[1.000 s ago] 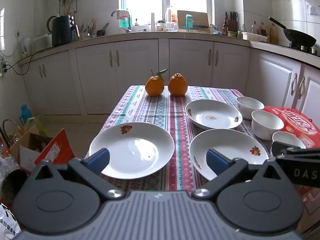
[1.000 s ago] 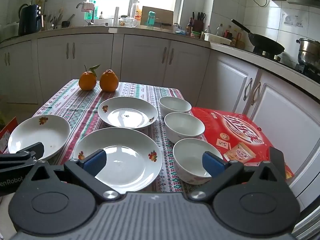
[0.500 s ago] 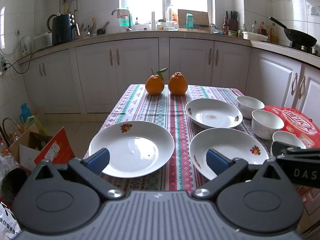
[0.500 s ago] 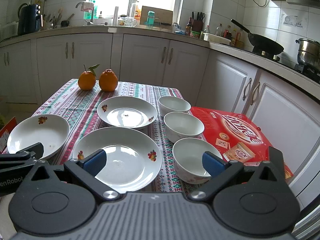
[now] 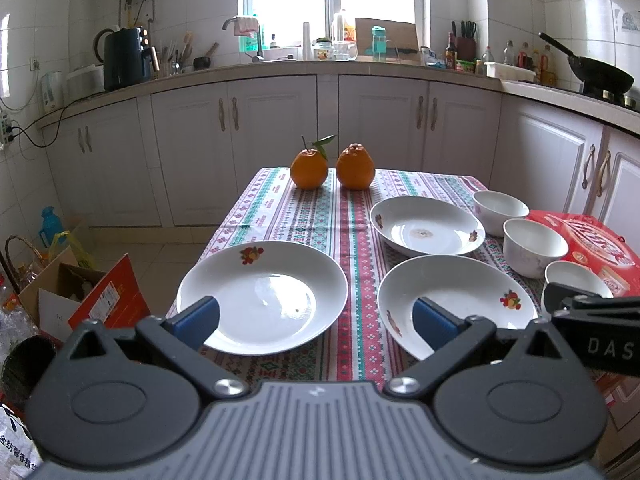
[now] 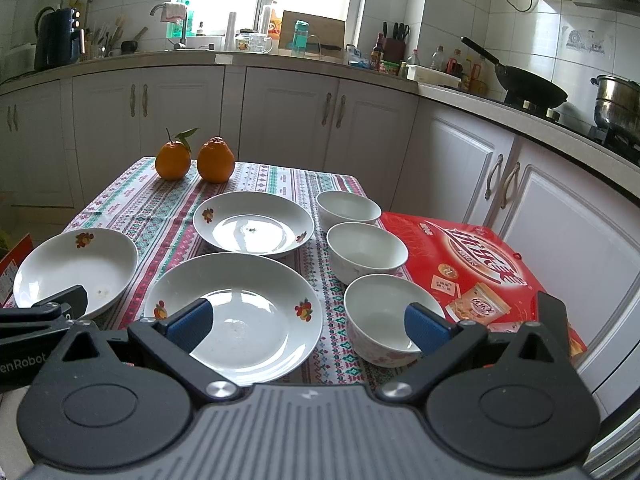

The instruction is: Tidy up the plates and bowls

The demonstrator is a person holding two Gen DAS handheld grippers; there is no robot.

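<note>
Three white plates with fruit prints lie on the patterned tablecloth: a left plate [image 5: 262,296] [image 6: 76,266], a near plate [image 5: 460,300] [image 6: 240,308] and a far plate [image 5: 426,224] [image 6: 254,224]. Three white bowls stand in a row along the right side: far [image 6: 348,208], middle [image 6: 366,246] and near [image 6: 384,316]. My left gripper [image 5: 316,322] hovers open at the table's near edge, between the left and near plates. My right gripper [image 6: 306,326] is open too, between the near plate and the near bowl. Neither holds anything.
Two oranges [image 5: 332,166] sit at the table's far end. A red box [image 6: 476,264] lies right of the bowls. White cabinets and a cluttered counter [image 5: 320,60] run behind. A cardboard box [image 5: 80,292] stands on the floor at the left.
Both grippers have edged slightly forward and up; the view of the table shifted a little. Nothing was grasped or moved.
</note>
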